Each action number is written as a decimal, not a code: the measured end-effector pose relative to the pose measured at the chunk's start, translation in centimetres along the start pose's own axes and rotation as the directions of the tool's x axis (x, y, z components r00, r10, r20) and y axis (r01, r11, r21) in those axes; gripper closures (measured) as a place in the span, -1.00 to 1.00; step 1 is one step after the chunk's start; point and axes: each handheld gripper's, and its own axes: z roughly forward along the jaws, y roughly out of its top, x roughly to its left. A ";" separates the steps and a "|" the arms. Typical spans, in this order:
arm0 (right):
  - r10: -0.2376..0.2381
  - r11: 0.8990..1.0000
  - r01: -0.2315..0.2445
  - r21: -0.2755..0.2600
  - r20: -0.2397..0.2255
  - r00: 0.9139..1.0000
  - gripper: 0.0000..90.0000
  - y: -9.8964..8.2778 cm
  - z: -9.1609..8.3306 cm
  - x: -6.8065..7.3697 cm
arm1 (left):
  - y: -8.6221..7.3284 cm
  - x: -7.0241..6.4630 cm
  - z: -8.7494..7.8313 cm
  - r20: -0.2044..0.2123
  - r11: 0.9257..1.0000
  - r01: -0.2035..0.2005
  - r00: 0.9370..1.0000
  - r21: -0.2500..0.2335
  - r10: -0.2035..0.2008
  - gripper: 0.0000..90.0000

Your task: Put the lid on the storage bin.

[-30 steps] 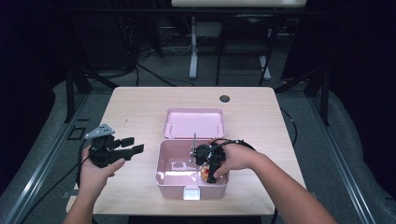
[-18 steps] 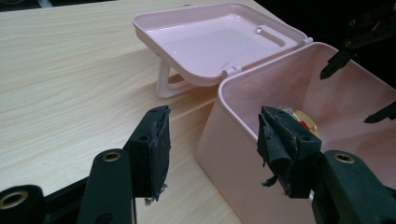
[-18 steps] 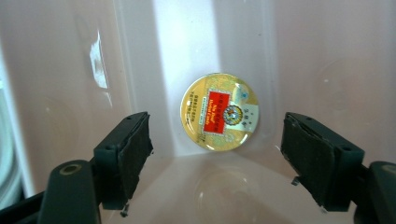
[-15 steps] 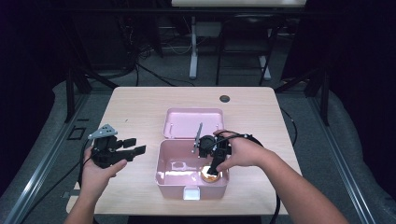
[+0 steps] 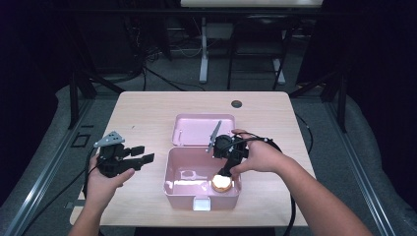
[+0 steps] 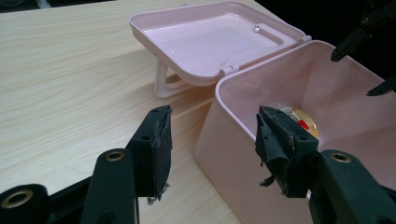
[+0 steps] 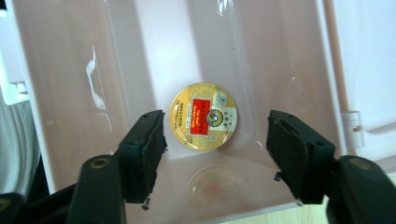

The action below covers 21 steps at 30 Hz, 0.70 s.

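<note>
A person seated at a pale wooden tabletop [image 5: 147, 118] works with a hand-held claw in each hand over an open pink box [image 5: 172, 172]. The right claw [image 5: 225, 169] hangs above the box's interior, pointing down into it, its jaws apart with nothing between the pads; they have just been closing, though they grip nothing. Directly below and ahead of that claw, a round gold tin [image 7: 203, 116] with a red label lies flat on the box floor, framed between the two jaws in the right gripper view but well clear of both pads. In the high view the tin [image 5: 221, 183] sits in the near right corner of the box, just under the right claw's tips.

The box's hinged lid [image 5: 202, 130] lies open on the tabletop beyond the right claw, its inside facing up; in the left gripper view the lid [image 6: 210, 37] rests tilted on its handle.

The left claw [image 5: 139, 161] is held above the tabletop to the left of the box, clear of it, its jaws wide apart and empty. Seen along its own jaws, the box's near wall [image 6: 224, 140] stands just ahead of it and to its right, with the tin [image 6: 301, 119] partly visible past the right-hand jaw. The right claw's black tips [image 6: 369, 56] show at the far right of that view.
</note>
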 end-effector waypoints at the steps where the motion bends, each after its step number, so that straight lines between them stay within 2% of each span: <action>1: 0.000 1.000 0.000 0.000 0.000 1.000 -0.12 0.0 0.0 0.0 | 0.0 0.0 0.0 -0.001 1.000 0.000 1.000 0.000 0.000 0.01; 5: 0.035 0.999 -0.034 -0.028 0.002 0.999 -0.03 -0.2 -0.5 -0.5 | 0.0 0.0 0.0 -0.009 1.000 -0.003 1.000 -0.011 0.003 0.01; 9: 0.057 0.997 -0.057 -0.044 0.010 0.998 -0.03 -0.4 -0.7 -0.7 | 0.0 -0.2 -0.1 -0.017 1.000 -0.012 1.000 -0.007 0.012 0.00; 15: 0.072 0.996 -0.070 -0.061 0.029 0.997 0.02 -0.8 -1.2 -0.9 | 0.0 -0.1 0.0 -0.012 1.000 -0.015 1.000 0.004 0.016 -0.01; 21: 0.103 0.992 -0.099 -0.081 0.051 0.993 0.02 -1.1 -1.5 -1.1 | -0.1 -0.1 0.0 -0.038 0.999 -0.033 0.999 0.004 0.033 -0.01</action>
